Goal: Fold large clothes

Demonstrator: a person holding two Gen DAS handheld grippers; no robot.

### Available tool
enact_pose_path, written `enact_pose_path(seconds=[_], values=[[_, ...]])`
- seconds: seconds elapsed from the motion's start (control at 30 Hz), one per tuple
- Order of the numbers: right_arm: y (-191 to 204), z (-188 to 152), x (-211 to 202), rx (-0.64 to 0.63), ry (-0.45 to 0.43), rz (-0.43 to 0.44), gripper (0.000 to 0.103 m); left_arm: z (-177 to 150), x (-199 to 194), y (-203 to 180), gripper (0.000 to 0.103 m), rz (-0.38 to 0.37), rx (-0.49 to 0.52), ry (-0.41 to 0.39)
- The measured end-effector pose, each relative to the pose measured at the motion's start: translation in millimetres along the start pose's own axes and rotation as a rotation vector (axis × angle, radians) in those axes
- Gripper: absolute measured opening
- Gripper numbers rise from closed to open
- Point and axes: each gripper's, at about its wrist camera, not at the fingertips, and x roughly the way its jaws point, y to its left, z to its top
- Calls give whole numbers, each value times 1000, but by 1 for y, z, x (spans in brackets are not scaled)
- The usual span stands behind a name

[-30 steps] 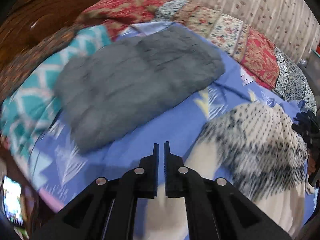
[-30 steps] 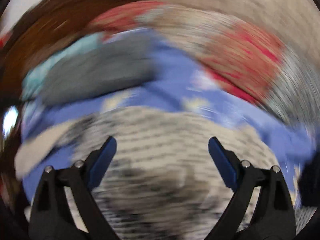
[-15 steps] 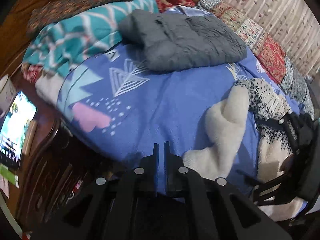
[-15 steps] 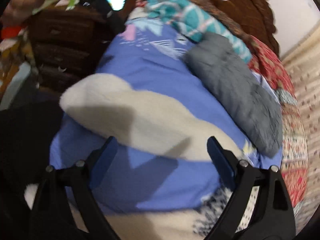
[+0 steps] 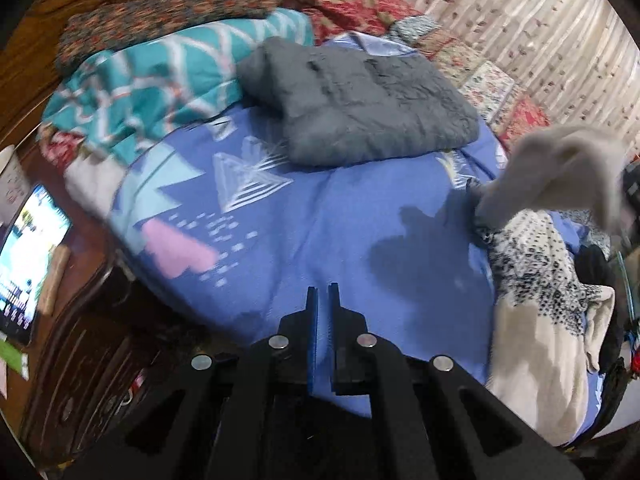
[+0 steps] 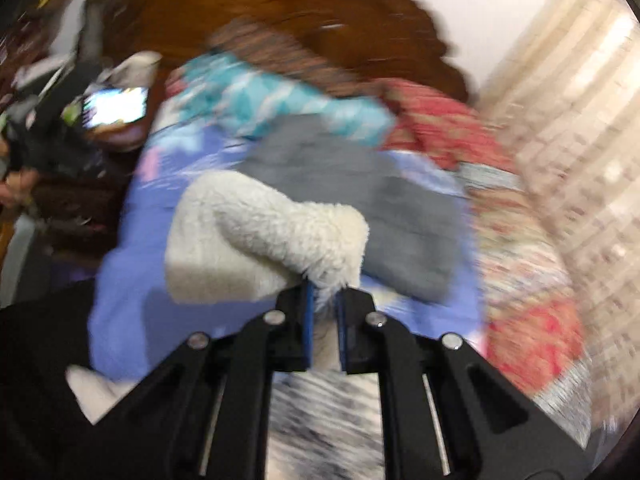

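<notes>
One blue patterned bedspread (image 5: 328, 216) covers the bed beside curtains (image 5: 520, 20).

Folded blanket (image 5: 360, 108) on bedspread (image 5: 320, 220); fleece garment (image 5: 540, 280) right of blanket; pillow (image 5: 160, 80) left; screen (image 5: 28, 260) far left.

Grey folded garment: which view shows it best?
Left wrist: the grey garment lies sharp and whole on the blue bedspread. In the right wrist view it is blurred and partly hidden behind the fleece.
</notes>
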Motion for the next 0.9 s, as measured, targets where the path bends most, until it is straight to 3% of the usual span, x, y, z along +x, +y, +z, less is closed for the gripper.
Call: enact_pose_path(seconds=[0.13,0.2,0.27,0.3,0.43,0.57,0.7,0.77,0.83,0.9], values=[[-97,-66,-70,164,21,-92,9,23,18,-56,28,-62,95,12],[-122,-108,-92,200,75,-119,21,33,28,-84,28,-87,144,25],[-134,-154,-107,236,147,-161,94,45,49,-125,28,-133,200,64],[-137,-190,-118,287,172,-206,98,48,56,-138,28,-150,217,80],[-124,-290,-126,446,304,-231,98,61,104,-220,28,-213,328,176],[-99,-364,-128,697,363,-247,92,72,163,-296,28,-198,448,261],[-74,-384,-117,816,319,-254,92,85,233,-337,28,-98,484,341],[-68,-385,-108,827,303,-255,92,94,261,-342,28,-71,450,384],[-71,-382,-86,844,298,-222,92,98,278,-343,28,-88,389,429],[-73,-371,-67,792,289,-198,90,101,278,-347,28,-98,365,405]])
